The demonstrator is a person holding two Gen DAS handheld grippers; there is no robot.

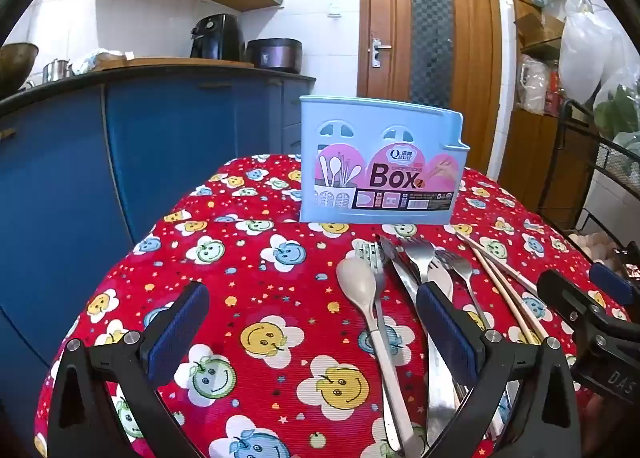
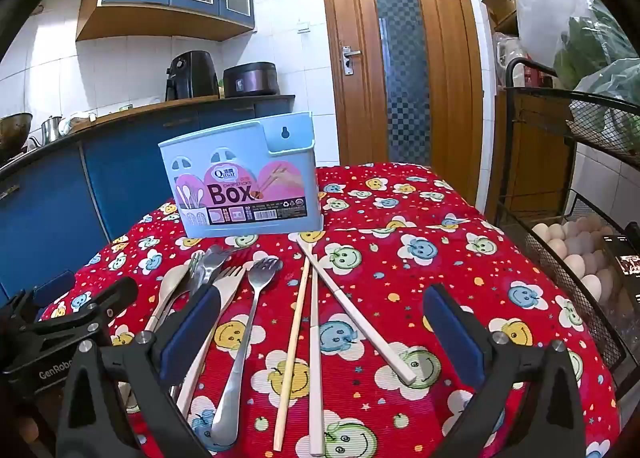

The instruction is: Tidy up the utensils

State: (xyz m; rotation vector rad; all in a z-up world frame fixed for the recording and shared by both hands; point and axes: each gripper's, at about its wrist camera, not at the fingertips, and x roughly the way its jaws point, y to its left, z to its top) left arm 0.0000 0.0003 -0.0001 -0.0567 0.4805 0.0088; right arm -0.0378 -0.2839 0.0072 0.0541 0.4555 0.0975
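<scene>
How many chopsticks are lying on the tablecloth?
3, right of the forks: a bamboo chopstick, a white chopstick beside it, and another white chopstick angled off rightward. None seem hidden.

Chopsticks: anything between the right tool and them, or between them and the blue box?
Nothing visible. The three pale chopsticks lie bare on the red cloth under the open right tool; cloth toward the light-blue plastic box is bare.

Both wrist views sit low and close over the worktop (image 1: 256,298), angled slightly downward toward the door (image 2: 400,58). The left view stands left of the right view. Shared: blue utensil box (image 1: 380,162), the cutlery, chopsticks (image 2: 312,318).
</scene>
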